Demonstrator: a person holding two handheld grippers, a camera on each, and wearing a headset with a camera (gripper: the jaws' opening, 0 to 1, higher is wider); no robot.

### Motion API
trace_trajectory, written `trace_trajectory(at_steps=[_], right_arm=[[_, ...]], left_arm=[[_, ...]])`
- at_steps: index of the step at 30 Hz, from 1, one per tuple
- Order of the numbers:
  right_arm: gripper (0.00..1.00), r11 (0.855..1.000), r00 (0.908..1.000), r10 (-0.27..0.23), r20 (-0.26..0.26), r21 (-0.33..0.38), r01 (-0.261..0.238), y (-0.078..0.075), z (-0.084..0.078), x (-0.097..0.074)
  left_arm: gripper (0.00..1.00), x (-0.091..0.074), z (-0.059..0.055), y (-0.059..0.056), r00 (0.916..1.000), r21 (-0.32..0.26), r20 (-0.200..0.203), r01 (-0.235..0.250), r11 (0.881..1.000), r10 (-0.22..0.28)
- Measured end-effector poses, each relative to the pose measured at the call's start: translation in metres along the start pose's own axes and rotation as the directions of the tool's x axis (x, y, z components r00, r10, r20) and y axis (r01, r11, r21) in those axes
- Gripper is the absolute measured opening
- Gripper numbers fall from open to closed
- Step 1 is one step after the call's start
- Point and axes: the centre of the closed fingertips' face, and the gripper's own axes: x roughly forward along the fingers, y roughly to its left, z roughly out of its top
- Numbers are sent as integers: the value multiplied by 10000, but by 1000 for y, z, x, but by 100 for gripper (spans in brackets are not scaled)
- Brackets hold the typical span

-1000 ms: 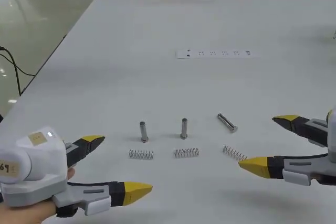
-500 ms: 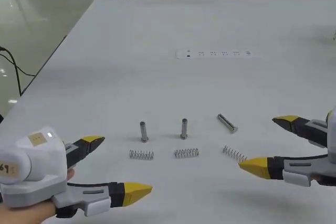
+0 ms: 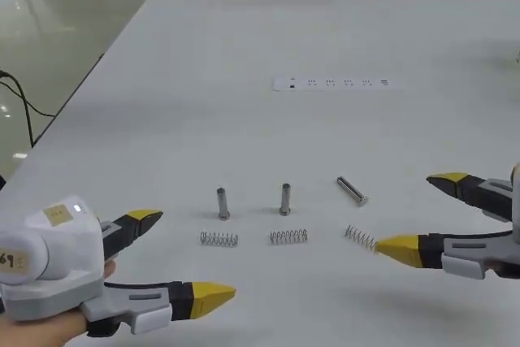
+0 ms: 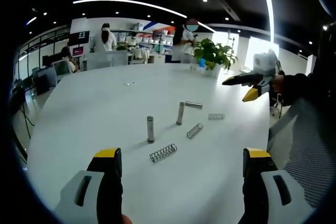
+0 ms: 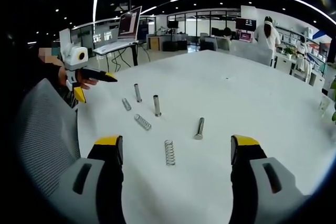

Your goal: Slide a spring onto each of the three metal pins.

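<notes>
Two metal pins [image 3: 222, 202] [image 3: 285, 199] stand upright on the white table [image 3: 244, 119]; a third pin [image 3: 351, 191] lies on its side to their right. Three springs [image 3: 218, 239] [image 3: 288, 236] [image 3: 360, 237] lie in a row just in front of them. My left gripper [image 3: 179, 254] hovers open at the near left, short of the left spring [image 4: 163, 152]. My right gripper [image 3: 416, 211] is open at the near right, its lower tip close to the right spring [image 5: 169, 152] and the lying pin [image 5: 199, 128]. Neither gripper holds anything.
A flat white power strip [image 3: 337, 83] lies further back on the table. The table's left edge [image 3: 73, 95] drops to a shiny floor with a cable. Chairs stand beyond the far edge, and people stand in the background of the left gripper view.
My right gripper has shifted slightly to the right. Pins, springs and the left gripper stay where they were.
</notes>
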Motion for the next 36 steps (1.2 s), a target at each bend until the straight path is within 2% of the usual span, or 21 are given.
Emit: trace_trajectory(at_steps=[12,27,36], right_arm=[[79,9985,9996,-46,-294,-550,30,-21,23,19],[69,9990,9958,-142,-907,-434,102,-43,24,54],[66,9985,9878,-61,-1559,-544,-24,-46,19,75]], left_arm=[[95,-2,3,1,9999,17,92,-64,10000,63],[95,-7,5,-3,9997,66,124,-218,9997,217],[95,-10,4,-2,9995,35,135,-303,9995,303]])
